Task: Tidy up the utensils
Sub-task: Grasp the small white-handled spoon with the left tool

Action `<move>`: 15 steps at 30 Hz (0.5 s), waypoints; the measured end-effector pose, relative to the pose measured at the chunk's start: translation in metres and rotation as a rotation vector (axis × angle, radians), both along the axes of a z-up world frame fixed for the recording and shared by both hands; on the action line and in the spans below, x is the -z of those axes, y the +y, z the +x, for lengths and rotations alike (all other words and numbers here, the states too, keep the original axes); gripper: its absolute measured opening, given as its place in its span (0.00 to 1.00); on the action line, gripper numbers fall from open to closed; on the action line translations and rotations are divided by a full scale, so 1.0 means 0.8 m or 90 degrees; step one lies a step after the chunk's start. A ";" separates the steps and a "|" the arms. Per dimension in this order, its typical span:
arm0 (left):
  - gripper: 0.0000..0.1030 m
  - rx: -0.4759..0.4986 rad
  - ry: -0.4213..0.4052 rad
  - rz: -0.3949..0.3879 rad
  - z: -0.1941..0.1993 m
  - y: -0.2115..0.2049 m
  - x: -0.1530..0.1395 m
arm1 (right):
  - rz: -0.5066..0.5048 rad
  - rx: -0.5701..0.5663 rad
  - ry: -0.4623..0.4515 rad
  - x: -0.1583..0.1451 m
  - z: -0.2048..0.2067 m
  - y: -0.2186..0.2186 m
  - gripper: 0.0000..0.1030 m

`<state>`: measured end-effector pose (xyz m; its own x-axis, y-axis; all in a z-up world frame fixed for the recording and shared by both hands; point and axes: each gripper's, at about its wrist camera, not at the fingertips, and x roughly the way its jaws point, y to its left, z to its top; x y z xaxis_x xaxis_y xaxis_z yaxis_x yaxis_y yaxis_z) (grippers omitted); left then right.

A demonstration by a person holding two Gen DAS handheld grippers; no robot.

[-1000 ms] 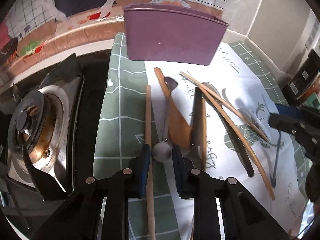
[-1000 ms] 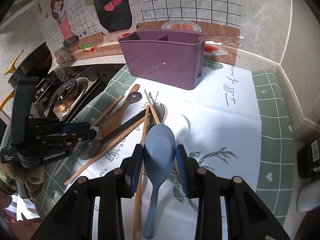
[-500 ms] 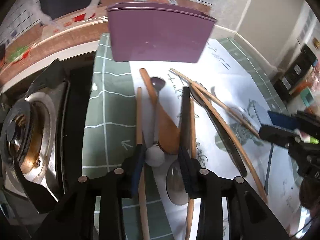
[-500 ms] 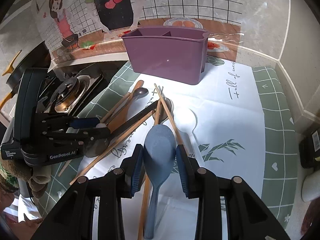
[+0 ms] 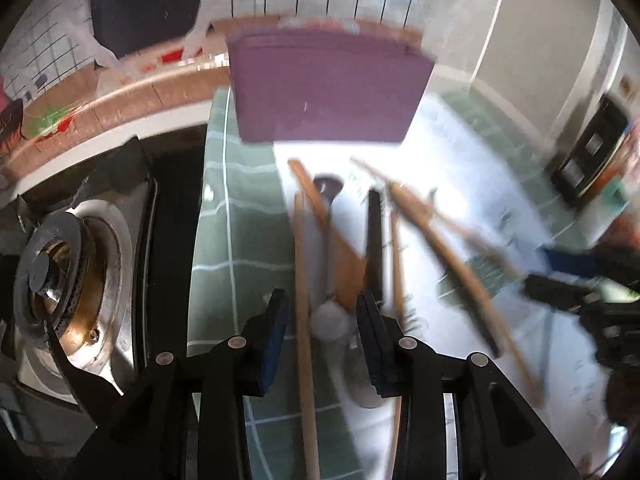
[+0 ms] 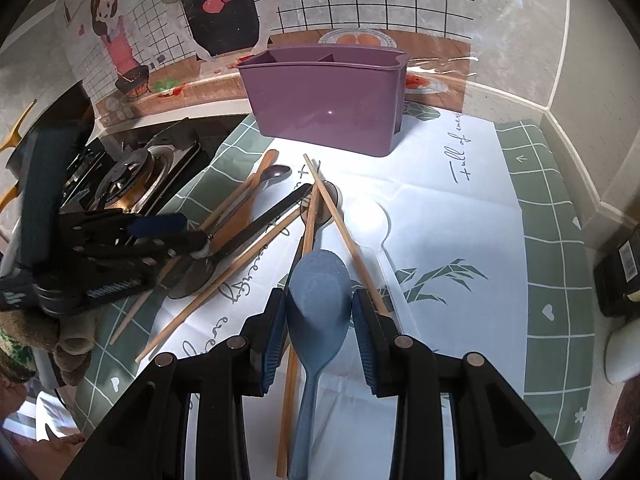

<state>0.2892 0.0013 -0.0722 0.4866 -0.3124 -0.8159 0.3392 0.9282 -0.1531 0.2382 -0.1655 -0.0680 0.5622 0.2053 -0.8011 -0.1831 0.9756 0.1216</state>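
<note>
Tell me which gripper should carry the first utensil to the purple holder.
Right. The right gripper has its jaws closely flanking the blue spoon, facing the purple holder. The left gripper is open over blurred, crowded handles.
</note>
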 end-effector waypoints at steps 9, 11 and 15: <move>0.35 0.043 0.057 -0.043 0.013 -0.008 0.015 | 0.000 -0.001 0.006 0.003 0.000 0.000 0.31; 0.35 0.037 0.067 -0.044 0.016 -0.006 0.020 | 0.000 -0.002 0.007 0.004 0.001 0.000 0.31; 0.30 0.020 0.067 -0.003 0.020 -0.001 0.027 | 0.003 -0.005 0.010 0.006 0.002 0.001 0.31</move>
<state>0.3053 0.0007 -0.0939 0.3878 -0.3299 -0.8607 0.3496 0.9166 -0.1938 0.2400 -0.1647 -0.0731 0.5481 0.2132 -0.8088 -0.1886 0.9736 0.1289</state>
